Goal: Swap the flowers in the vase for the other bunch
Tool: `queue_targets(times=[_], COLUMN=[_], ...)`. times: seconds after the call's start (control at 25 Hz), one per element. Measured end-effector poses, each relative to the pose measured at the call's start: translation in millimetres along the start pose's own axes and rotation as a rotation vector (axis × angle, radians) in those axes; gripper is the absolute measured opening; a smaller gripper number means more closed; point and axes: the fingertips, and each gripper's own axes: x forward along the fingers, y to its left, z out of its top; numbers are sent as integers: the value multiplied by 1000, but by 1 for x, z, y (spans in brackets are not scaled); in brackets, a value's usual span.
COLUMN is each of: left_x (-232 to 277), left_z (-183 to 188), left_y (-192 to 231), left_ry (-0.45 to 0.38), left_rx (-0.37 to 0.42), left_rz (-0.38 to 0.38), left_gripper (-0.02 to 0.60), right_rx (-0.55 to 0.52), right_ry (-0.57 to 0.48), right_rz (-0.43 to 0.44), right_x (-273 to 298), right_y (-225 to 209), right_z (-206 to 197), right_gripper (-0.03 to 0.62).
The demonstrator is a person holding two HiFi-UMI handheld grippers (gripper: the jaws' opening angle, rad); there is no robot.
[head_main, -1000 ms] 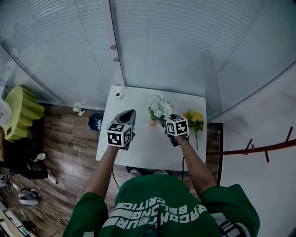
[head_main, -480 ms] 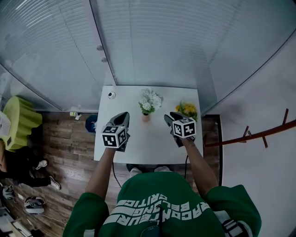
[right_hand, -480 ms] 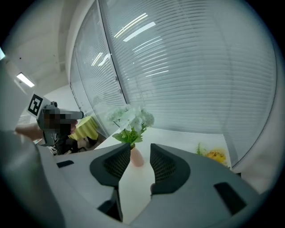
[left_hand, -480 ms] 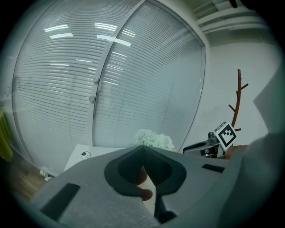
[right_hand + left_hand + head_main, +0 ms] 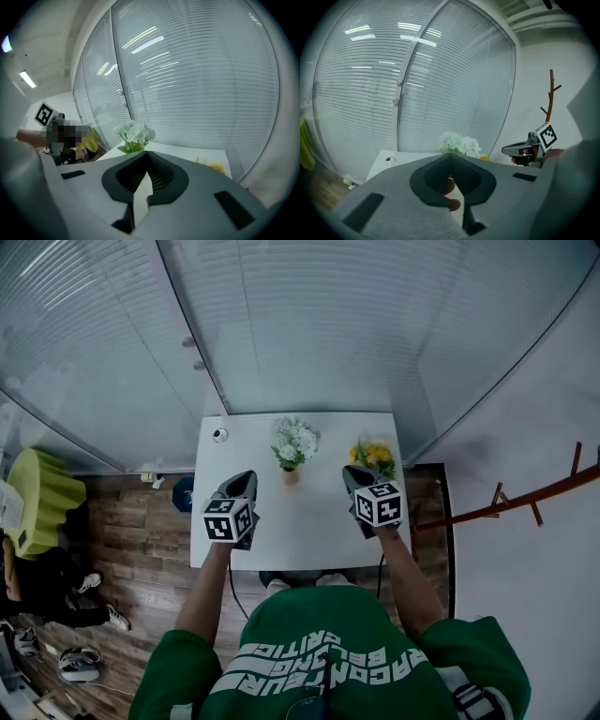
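Observation:
White flowers (image 5: 294, 440) stand upright in a small tan vase (image 5: 290, 477) at the back middle of the white table (image 5: 309, 540). A yellow bunch (image 5: 373, 456) lies flat on the table to their right. My left gripper (image 5: 243, 478) hovers near-left of the vase, shut, with nothing between its jaws. My right gripper (image 5: 352, 472) is raised just near of the yellow bunch, shut and empty. In the left gripper view the white flowers (image 5: 459, 143) show above the closed tips (image 5: 450, 155). In the right gripper view the white flowers (image 5: 135, 132) are ahead-left and the yellow bunch (image 5: 215, 166) is low right.
A glass wall with blinds (image 5: 309, 324) runs right behind the table. A small round object (image 5: 219, 435) sits on the table's far left corner. A lime chair (image 5: 37, 493) stands on the wood floor at left, and a coat stand (image 5: 525, 507) at right.
My right gripper has drawn back from the white flowers to the right and upward, and its jaws have closed on nothing. The left gripper has barely shifted.

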Motion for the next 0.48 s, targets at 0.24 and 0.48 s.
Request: queue_targets(times=[0.24, 0.48], left_x=[1, 0], left_z=[-7, -7], left_y=[1, -2], left_ry=[13, 18], left_rx=[4, 6], left_rz=[2, 1], left_gripper=[0, 0], right_rx=[-9, -6], right_ry=[-3, -1], right_rz=[-2, 0], right_x=[-1, -4], right_y=[1, 0], right_z=[-5, -3], right_gripper=[14, 14])
